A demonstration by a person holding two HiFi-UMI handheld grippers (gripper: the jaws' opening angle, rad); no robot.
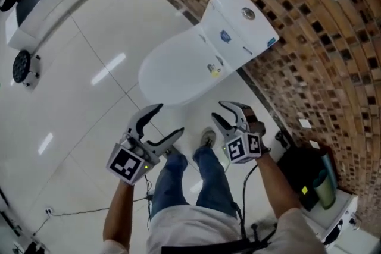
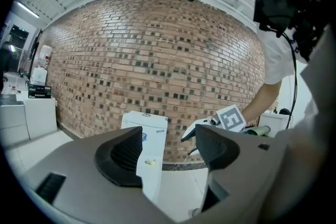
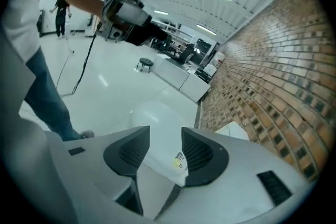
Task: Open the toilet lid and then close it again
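Note:
A white toilet stands against the brick wall, its lid (image 1: 178, 68) down flat over the bowl and its tank (image 1: 241, 21) behind. A small yellow sticker (image 1: 214, 69) sits at the lid's hinge side. My left gripper (image 1: 168, 121) hovers in front of the bowl, open, with nothing between its jaws. My right gripper (image 1: 221, 113) hangs just off the lid's near right rim, also open and empty. In the left gripper view the toilet (image 2: 149, 165) shows between the jaws. The right gripper view looks down at the lid (image 3: 157, 118), apart from the pads.
The brick wall (image 1: 321, 38) curves behind and to the right of the toilet. A black bin (image 1: 300, 172) and a green bottle (image 1: 324, 187) stand at the right. My legs and shoes (image 1: 208, 138) are right in front of the bowl. A round black device (image 1: 22, 66) sits at the left.

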